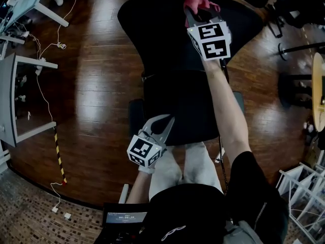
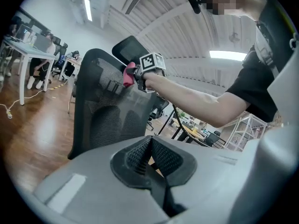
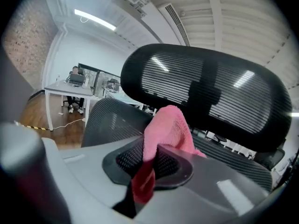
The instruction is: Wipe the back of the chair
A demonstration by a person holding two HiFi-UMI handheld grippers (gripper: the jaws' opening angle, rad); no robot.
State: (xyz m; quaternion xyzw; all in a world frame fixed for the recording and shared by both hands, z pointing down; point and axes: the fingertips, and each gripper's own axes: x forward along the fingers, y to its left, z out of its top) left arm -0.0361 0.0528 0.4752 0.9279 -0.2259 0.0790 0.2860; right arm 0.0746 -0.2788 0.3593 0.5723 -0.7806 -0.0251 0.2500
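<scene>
A dark wooden floor (image 1: 96,85) spreads under a black mesh office chair (image 1: 172,95), with a white desk (image 1: 6,100) at 9 o'clock in the head view. Toward 12 o'clock the right gripper (image 1: 199,15) is clenched on a pink cloth (image 1: 198,1), which lies against the top of the chair back just below the headrest (image 3: 210,92). The left gripper (image 1: 163,126), near 6 o'clock by the seat's near edge, has its jaws closed together on nothing.

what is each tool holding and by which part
The right tool is shut on the pink cloth, pinched through its bunched middle, a fold poking out ahead. The left tool has its jaws together, holding nothing.
</scene>
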